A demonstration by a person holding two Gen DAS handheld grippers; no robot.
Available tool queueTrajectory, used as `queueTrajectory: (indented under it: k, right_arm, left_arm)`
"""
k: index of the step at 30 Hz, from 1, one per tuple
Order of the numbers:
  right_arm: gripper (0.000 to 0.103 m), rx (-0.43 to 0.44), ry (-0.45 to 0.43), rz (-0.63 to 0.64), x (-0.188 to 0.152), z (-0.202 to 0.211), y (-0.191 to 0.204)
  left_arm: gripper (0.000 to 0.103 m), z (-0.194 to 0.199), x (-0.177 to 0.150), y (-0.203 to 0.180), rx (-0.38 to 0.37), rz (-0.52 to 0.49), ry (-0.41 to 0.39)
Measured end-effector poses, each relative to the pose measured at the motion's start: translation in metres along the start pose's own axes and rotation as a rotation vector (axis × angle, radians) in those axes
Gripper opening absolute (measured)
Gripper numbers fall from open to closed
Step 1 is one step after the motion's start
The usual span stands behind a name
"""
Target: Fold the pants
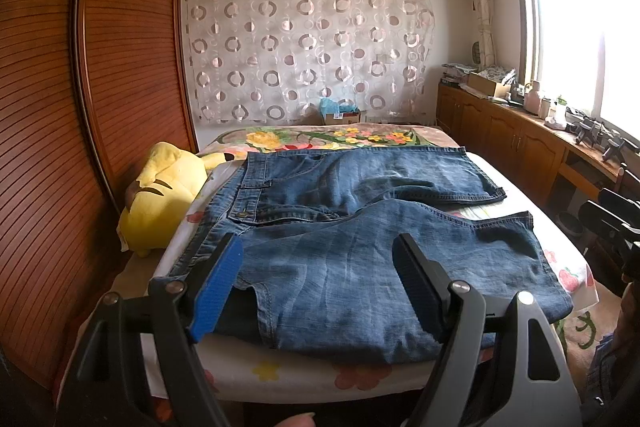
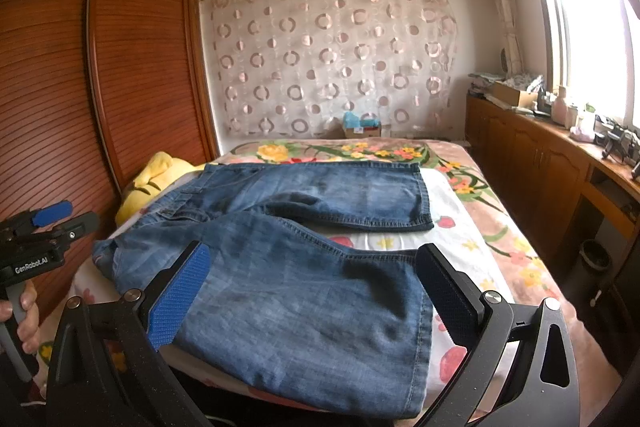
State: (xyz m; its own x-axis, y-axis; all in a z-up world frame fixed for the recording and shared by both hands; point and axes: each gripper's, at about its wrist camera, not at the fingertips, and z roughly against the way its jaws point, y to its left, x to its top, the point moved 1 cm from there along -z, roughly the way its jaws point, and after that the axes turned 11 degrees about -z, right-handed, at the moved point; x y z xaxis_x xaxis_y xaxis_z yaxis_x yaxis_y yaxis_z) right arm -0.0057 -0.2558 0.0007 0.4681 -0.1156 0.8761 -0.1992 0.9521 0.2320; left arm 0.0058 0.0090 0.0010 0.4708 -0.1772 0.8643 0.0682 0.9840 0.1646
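Note:
Blue denim pants (image 1: pixel 352 227) lie spread flat on the bed, waistband to the left, both short legs pointing right; they also show in the right wrist view (image 2: pixel 304 267). My left gripper (image 1: pixel 318 279) is open and empty, hovering over the near leg close to the waistband side. My right gripper (image 2: pixel 312 291) is open and empty, hovering over the near leg by its hem end. The left gripper's body (image 2: pixel 44 227) shows at the left edge of the right wrist view, and the right gripper's body (image 1: pixel 616 227) at the right edge of the left wrist view.
A yellow plush toy (image 1: pixel 160 199) lies left of the waistband against the wooden wardrobe (image 1: pixel 60 107). The floral bed sheet (image 2: pixel 460 227) extends right and back. A wooden cabinet (image 1: pixel 520 131) with clutter runs along the window side. A cardboard box (image 2: pixel 362 127) sits behind the bed.

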Motion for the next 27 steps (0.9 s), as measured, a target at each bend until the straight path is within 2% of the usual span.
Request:
queueTrajectory:
  k: [27]
  right_arm:
    - [0.103,-0.004,-0.008,-0.002,0.002,0.001,-0.002]
  left_arm:
    - [0.078,0.009,0.007,0.003,0.008,0.002,-0.012]
